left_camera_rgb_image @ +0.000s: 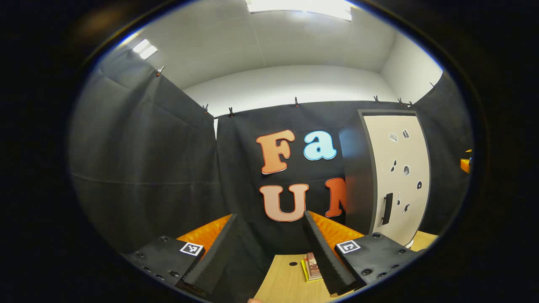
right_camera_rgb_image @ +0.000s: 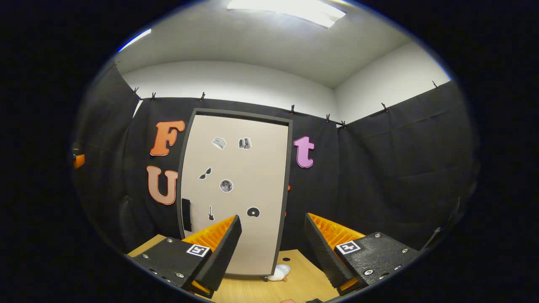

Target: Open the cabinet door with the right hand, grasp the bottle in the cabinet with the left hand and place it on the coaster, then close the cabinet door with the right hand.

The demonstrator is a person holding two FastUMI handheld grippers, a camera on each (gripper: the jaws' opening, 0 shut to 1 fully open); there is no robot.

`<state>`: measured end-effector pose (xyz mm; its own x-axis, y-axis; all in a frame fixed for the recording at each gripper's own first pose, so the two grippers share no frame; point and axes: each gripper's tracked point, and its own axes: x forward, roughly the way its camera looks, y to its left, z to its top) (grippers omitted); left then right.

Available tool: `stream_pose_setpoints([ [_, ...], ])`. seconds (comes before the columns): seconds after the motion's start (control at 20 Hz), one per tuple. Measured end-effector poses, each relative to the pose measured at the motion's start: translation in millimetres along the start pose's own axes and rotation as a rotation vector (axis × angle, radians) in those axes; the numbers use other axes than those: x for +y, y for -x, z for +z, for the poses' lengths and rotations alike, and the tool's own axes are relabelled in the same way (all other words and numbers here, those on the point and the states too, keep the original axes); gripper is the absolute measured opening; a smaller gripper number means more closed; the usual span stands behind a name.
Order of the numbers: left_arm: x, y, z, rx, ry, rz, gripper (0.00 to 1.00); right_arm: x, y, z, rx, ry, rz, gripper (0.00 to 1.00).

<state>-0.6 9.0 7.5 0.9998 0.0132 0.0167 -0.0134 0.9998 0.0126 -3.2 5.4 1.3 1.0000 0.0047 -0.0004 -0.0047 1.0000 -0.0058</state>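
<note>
Both grippers are held above the wooden table [left_camera_rgb_image: 282, 282] w/ fingers spread wide and nothing between them. In the left gripper view the left gripper [left_camera_rgb_image: 269, 252] points at the black cloth wall; the cabinet [left_camera_rgb_image: 358, 185] stands to the right of it, dark side panel facing the camera, and the pale cabinet door [left_camera_rgb_image: 398, 176] is closed, w/ a dark vertical handle [left_camera_rgb_image: 387, 208] near its lower left edge and small stickers scattered over it. On the table just beside the inner face of that gripper's right finger lies a small flat stack, yellow underneath w/ a reddish-brown piece on top, prob. the coaster [left_camera_rgb_image: 312, 266], though it's partly hidden by the finger. A small dark hole in the tabletop sits just left of it. In the right gripper view the right gripper [right_camera_rgb_image: 271, 252] faces the cabinet door [right_camera_rgb_image: 236, 189] almost straight on; handle [right_camera_rgb_image: 186, 214] at the door's left edge, above the left finger. A small white rounded object [right_camera_rgb_image: 280, 272] lies on the table at the door's lower right corner, between the fingers. The bottle can't be seen w/ the door closed.
</note>
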Motion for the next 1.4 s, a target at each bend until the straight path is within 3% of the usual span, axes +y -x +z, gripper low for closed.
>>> stream_pose_setpoints([
  [0.7,3,4,-3,0.004,0.001,-0.001,0.99,14,1,-7,0.015,-0.013,0.013,0.93],
  [1.4,46,15,-17,0.028,-0.015,0.071,0.99,154,-63,-41,0.060,-0.009,0.194,0.93],
])
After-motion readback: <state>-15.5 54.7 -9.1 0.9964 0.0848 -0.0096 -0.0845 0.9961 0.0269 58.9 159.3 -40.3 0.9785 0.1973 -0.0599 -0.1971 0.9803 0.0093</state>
